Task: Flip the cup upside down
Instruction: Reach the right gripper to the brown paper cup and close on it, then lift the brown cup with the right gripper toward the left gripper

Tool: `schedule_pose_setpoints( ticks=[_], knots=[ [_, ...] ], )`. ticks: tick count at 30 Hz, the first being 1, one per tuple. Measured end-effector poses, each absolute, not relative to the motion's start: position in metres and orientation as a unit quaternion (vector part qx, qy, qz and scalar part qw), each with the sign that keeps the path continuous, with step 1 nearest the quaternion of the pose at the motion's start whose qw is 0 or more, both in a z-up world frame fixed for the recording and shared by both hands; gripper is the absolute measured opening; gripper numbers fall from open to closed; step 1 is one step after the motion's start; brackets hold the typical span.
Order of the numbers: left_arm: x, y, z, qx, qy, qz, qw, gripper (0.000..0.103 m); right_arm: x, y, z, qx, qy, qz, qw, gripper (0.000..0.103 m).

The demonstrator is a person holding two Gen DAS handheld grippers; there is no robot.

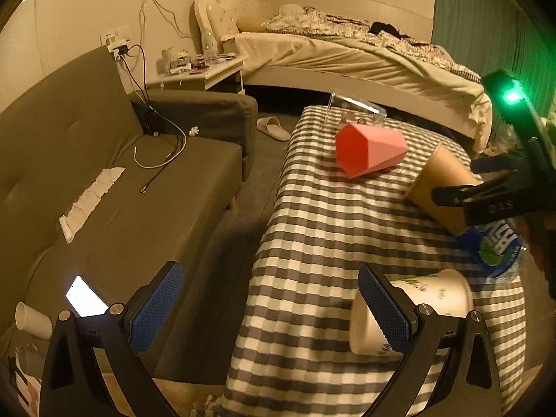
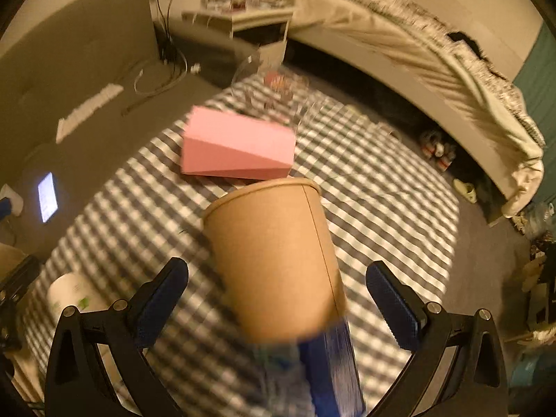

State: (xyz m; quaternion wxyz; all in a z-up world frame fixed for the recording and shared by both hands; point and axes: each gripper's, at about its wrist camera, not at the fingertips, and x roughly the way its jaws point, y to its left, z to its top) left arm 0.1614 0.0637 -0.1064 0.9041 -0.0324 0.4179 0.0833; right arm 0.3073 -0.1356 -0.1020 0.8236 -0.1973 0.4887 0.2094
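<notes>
A brown paper cup (image 2: 274, 260) lies tilted on the checkered table, resting on a blue-labelled bottle (image 2: 326, 375); it also shows in the left wrist view (image 1: 441, 187). My right gripper (image 2: 278, 305) is open with its blue pads on either side of the cup, not touching it; its black body shows in the left wrist view (image 1: 486, 194). A white paper cup (image 1: 427, 302) lies on its side by my open left gripper (image 1: 271, 309), partly behind the right finger (image 1: 385, 312). A pink faceted cup (image 1: 368, 149) lies on its side further back.
A clear glass cup (image 1: 354, 111) lies at the table's far end. The checkered tablecloth (image 1: 312, 260) drops off at its left edge. A grey sofa (image 1: 114, 187) with cables and a lit phone (image 1: 87, 300) stands left. A bed (image 1: 365, 55) lies behind.
</notes>
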Motion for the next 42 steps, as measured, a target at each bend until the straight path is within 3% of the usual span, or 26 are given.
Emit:
schedule_pose_setpoints(
  ticks=[2,5,11,19,25,29,34,42],
  knots=[
    [0.164,0.067,-0.110,-0.032,0.421,0.085,0.903,0.103,0.317,-0.128,-0.115,-0.211,0.501,0.210,0.813,0.101],
    [0.167,0.074,-0.115,-0.033,0.426,0.087,0.900,0.103,0.325,-0.118,-0.126,-0.225,0.510,0.211,0.803,0.089],
    [0.166,0.084,-0.116,-0.036,0.430,0.093,0.897,0.103,0.339,-0.110,-0.115,-0.198,0.493,0.204,0.822,0.088],
    [0.146,0.091,-0.093,-0.039,0.405,0.105,0.908,0.103,0.318,-0.109,-0.037,-0.155,0.444,0.167,0.867,0.088],
    [0.120,0.085,-0.068,-0.037,0.379,0.107,0.918,0.103,0.242,-0.118,0.017,-0.108,0.435,0.103,0.888,0.088],
    [0.100,0.080,-0.061,-0.039,0.372,0.104,0.922,0.103,0.178,-0.124,-0.001,-0.079,0.468,0.056,0.879,0.088],
    [0.073,0.078,-0.063,-0.031,0.375,0.103,0.921,0.103,0.124,-0.136,-0.062,-0.008,0.535,0.030,0.844,0.088],
    [0.058,0.079,-0.073,-0.027,0.386,0.113,0.915,0.103,0.101,-0.151,-0.100,0.042,0.529,-0.001,0.847,0.088]
  ],
)
